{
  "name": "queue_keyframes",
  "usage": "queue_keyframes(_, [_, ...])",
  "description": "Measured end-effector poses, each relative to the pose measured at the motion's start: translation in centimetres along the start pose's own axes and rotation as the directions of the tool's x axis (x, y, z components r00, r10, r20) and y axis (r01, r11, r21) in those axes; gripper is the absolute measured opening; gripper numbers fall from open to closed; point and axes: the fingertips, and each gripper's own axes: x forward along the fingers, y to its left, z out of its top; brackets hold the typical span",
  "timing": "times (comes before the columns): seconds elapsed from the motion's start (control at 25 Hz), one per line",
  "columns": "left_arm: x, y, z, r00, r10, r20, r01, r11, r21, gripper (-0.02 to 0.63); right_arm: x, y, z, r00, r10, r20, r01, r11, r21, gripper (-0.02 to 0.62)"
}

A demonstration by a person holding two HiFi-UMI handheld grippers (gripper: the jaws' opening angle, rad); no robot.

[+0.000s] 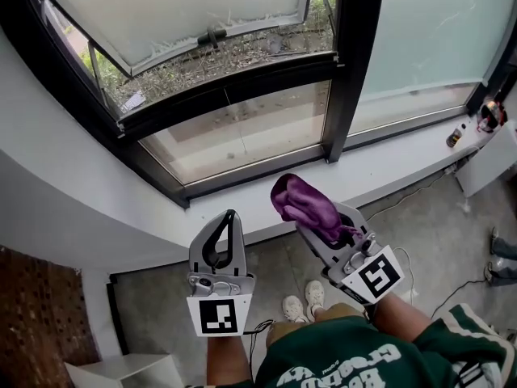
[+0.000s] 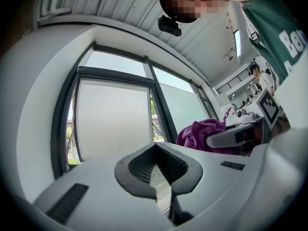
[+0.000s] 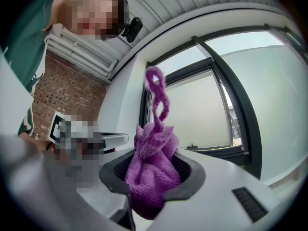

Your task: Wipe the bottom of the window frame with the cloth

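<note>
Right gripper: clamped on the bunched purple cloth, close to the white sill. Left gripper: pinched together, empty, alongside. Window frame bottom: ahead of the cloth, long axis left to right. Likely next: advance right gripper, sweep along rail.

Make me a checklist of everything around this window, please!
Surface: white sill running under the window.
Job's things: purple cloth, bunched up, not on the black bottom frame.
Clutter: small items at the sill's right end, too small to name.
Grippers: right gripper shut on the cloth; left gripper shut with nothing in it.
Cables: thin cable on the floor below the sill.
Surroundings: grey floor, brick wall, upper window tilted open.
</note>
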Motion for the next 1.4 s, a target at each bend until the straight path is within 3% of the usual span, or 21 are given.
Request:
queue_keyframes(0.24, [2.2,-1.1,-0.5,0.998,0.042,-0.042,-0.041,0.999,0.015,0.009,-0.1,-2.6,-0.3,0.999,0.050,0.005,-0.050,0.999,0.017,0.132])
queue_keyframes(0.76, [4.2,-1.4,-4.5,0.987,0.100,-0.129,-0.100,0.995,0.010,0.009,2.2,-5.0,-4.8,0.991,0.134,-0.025,-0.130,0.984,0.118,0.132])
queue_keyframes(1.0, [4.6,-0.8,-5.0,0.992,0.076,-0.100,-0.077,0.997,-0.010,0.009,3.5,-5.0,-5.7,0.988,0.147,-0.036,-0.142,0.983,0.118,0.132])
queue_keyframes(1.08, [4.5,0.3,-5.7,0.992,0.074,-0.101,-0.074,0.997,-0.002,0.009,4.3,-4.4,-6.0,0.989,0.146,-0.036,-0.141,0.984,0.107,0.132])
queue_keyframes(1.24, [3.7,4.2,-7.5,0.994,0.081,-0.077,-0.088,0.993,-0.085,0.009,7.3,-2.3,-6.7,0.988,0.155,-0.015,-0.153,0.982,0.106,0.132])
queue_keyframes(1.4, [2.9,7.4,-8.8,0.992,0.091,-0.085,-0.097,0.993,-0.066,0.009,10.3,0.4,-7.9,0.978,0.206,-0.027,-0.201,0.971,0.126,0.130])
